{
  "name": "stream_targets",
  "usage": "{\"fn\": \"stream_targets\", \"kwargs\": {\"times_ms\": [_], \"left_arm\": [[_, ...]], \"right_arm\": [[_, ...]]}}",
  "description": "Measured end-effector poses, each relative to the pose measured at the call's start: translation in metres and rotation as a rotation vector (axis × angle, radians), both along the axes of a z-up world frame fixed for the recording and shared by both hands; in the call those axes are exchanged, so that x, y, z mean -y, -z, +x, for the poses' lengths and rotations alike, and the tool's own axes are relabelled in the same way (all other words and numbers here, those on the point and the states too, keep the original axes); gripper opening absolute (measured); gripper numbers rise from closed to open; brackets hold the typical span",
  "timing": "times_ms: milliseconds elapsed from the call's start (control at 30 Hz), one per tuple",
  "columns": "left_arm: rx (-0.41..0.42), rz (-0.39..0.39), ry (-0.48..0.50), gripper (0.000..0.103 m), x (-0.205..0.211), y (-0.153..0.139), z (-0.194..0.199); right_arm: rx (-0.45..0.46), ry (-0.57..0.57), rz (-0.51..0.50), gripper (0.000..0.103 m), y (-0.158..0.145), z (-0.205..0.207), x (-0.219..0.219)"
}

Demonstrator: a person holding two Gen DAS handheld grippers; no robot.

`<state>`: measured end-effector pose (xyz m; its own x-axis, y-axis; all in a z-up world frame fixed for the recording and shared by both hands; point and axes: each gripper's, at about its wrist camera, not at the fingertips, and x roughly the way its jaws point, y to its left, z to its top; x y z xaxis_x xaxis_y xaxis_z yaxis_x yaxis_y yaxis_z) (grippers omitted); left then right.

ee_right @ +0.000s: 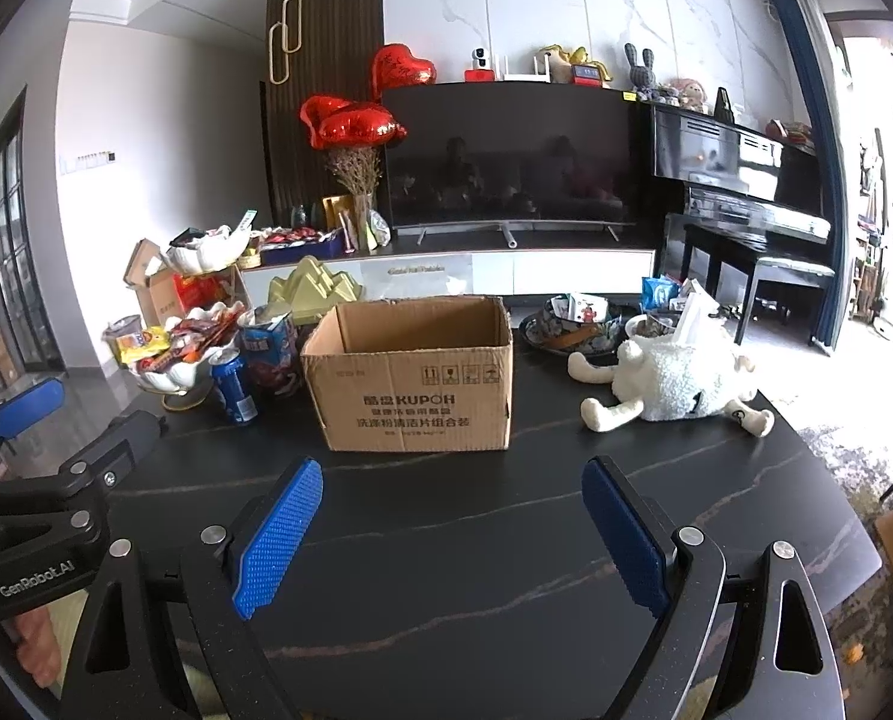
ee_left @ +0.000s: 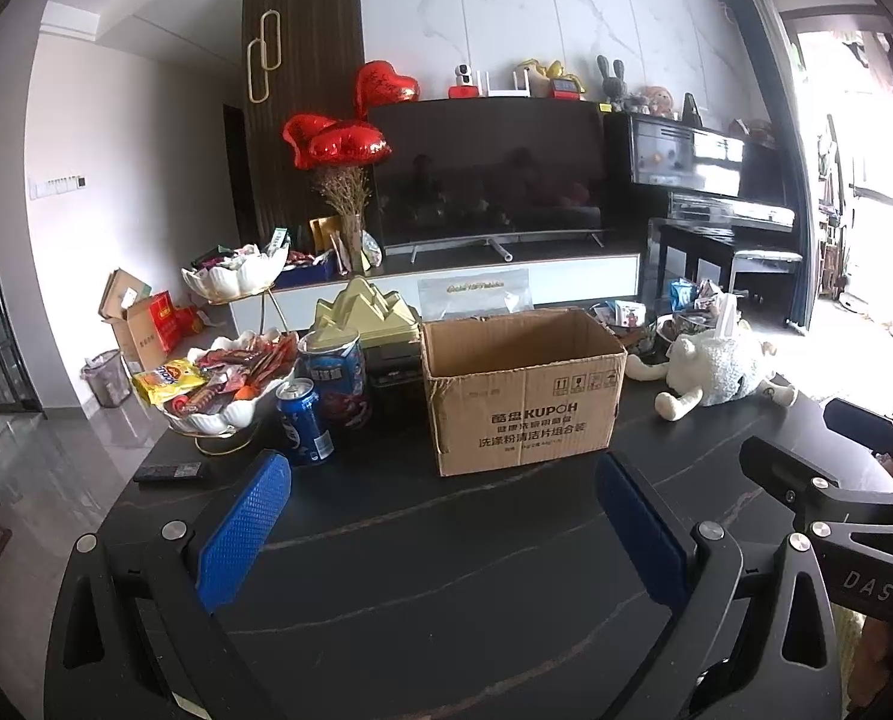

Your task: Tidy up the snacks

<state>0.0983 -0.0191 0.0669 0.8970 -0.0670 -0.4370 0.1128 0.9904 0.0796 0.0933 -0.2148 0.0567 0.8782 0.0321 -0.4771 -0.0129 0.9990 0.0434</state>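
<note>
An open cardboard box [ee_left: 521, 390] [ee_right: 413, 381] stands on the black table [ee_left: 446, 540] [ee_right: 446, 528]. To its left a white shell-shaped dish [ee_left: 230, 414] [ee_right: 173, 375] holds several snack packets, next to a blue can [ee_left: 303, 423] [ee_right: 234, 392] and a blue snack tub [ee_left: 333, 375] [ee_right: 269, 351]. My left gripper [ee_left: 443, 480] is open and empty, near the table's front, short of the box. My right gripper [ee_right: 451, 483] is open and empty, also short of the box.
A white plush sheep [ee_left: 719, 372] [ee_right: 668, 381] lies right of the box, with dark bowls of packets [ee_right: 575, 324] behind it. A remote [ee_left: 170, 471] lies at the left edge. A yellow mountain-shaped ornament [ee_left: 365, 312] stands behind the box. A TV and piano stand beyond.
</note>
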Motion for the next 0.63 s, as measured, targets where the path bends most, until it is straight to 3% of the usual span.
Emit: {"fn": "stream_targets", "kwargs": {"times_ms": [633], "left_arm": [[-0.005,-0.010,0.007,0.103,0.0006,0.0022,-0.0031]], "right_arm": [[-0.002,-0.006,0.003,0.089,0.0005,-0.0032,-0.0007]]}}
